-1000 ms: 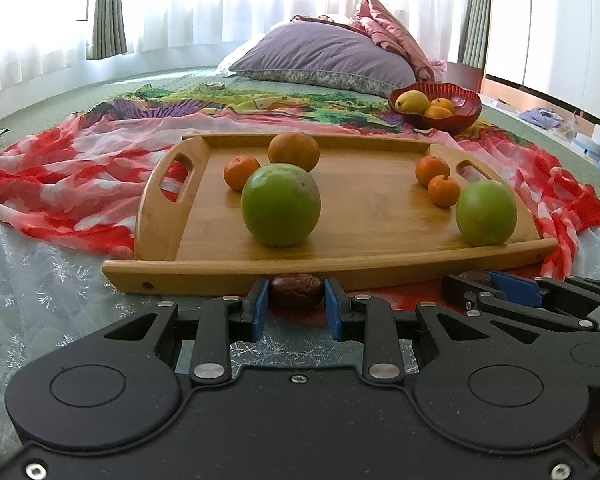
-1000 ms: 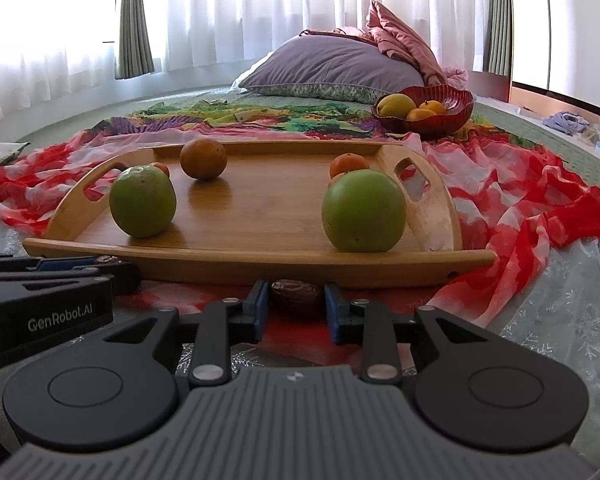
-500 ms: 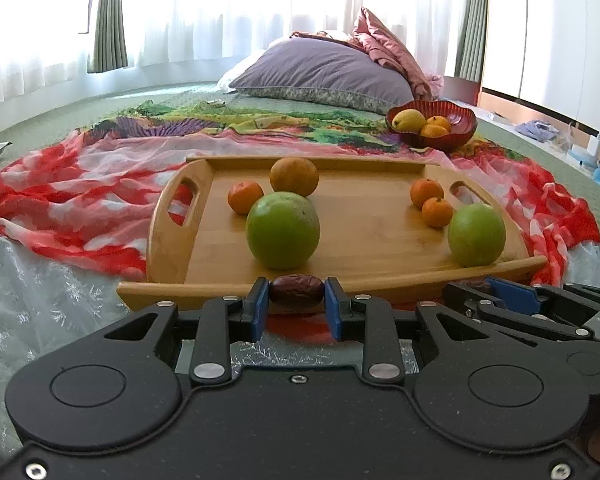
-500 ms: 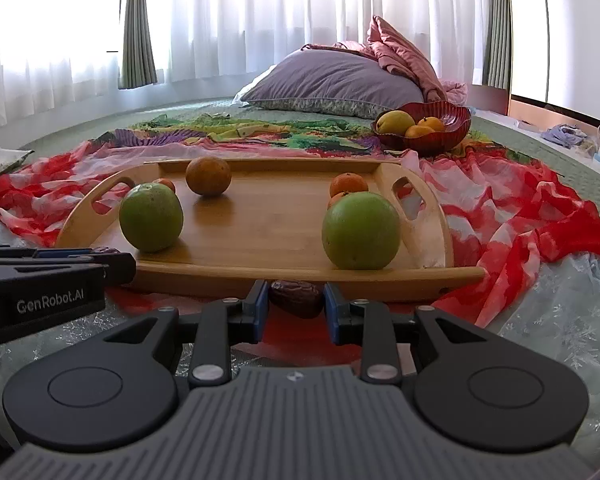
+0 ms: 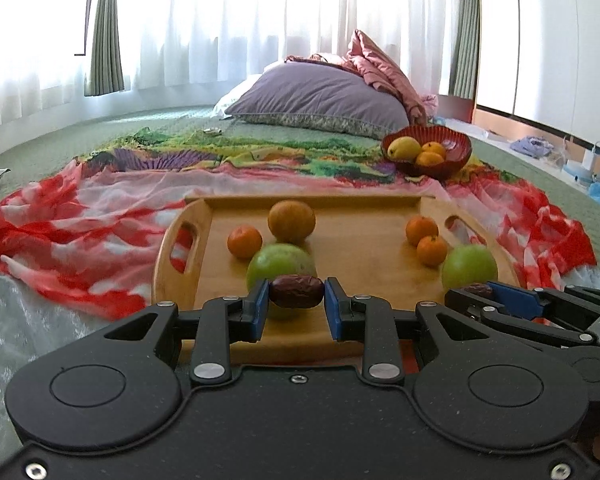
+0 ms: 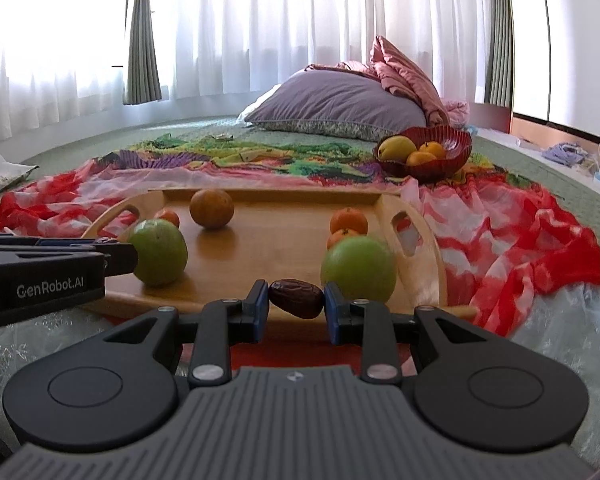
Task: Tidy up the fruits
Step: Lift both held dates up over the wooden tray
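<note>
Two dates held at the near edge of the tray

Left gripper (image 5: 296,298) is clamped on a wrinkled dark-brown date (image 5: 296,291), long axis crosswise between the blue pads; right gripper (image 6: 296,299) pinches a second dark-brown date (image 6: 297,298) the same way; both hang over the near rim of the oblong bamboo tray (image 5: 364,248), which lies straight ahead holding two green round fruits (image 5: 281,262), one large orange and three small ones; far right, the red ribbed bowl (image 5: 452,148) of yellow and orange fruit sits nearer the right gripper.
</note>
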Demonstrator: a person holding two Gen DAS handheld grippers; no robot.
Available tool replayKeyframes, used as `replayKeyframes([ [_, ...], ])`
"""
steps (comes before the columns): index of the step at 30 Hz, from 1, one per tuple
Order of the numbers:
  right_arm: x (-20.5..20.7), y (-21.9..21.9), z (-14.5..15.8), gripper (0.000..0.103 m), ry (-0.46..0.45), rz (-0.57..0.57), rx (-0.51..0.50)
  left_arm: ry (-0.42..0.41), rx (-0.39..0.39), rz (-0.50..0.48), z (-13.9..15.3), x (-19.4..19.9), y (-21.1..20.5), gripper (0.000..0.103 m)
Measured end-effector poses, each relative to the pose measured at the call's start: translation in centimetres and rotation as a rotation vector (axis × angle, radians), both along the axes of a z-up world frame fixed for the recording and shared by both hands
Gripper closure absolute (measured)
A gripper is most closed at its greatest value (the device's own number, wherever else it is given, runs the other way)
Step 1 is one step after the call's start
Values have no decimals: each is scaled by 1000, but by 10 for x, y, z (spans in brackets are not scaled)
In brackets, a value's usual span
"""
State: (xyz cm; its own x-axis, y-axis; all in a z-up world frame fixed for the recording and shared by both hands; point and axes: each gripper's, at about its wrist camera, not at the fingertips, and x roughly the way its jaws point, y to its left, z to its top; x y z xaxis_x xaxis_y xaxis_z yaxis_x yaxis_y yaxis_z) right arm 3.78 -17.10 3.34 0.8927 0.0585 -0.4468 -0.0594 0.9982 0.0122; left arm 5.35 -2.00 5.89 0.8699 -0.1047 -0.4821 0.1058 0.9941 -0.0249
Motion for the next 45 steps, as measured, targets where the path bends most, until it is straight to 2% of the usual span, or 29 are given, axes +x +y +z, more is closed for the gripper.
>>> replayKeyframes([
  [7, 14, -6, 17, 68, -27, 0, 8, -29, -4, -7, 18, 15, 4, 75],
  [14, 44, -18, 37, 68, -30, -1, 34, -27, -18, -25, 39, 47, 13, 75],
  [21, 78, -32, 50, 68, 16, -1, 85, 18, -48, -42, 55, 85, 24, 75],
  [25, 99, -34, 58, 68, 36, 18, 61, 59, -49, -65, 59, 111, 28, 75],
  [36, 170, -51, 72, 68, 186, 15, 149, 210, -71, -51, 46, 182, 40, 75],
  [42, 203, -58, 60, 68, 264, -11, 189, 288, -75, -8, 29, 219, 45, 75],
  [45, 216, -56, 50, 68, 299, -18, 174, 315, -74, 9, 17, 231, 48, 75],
])
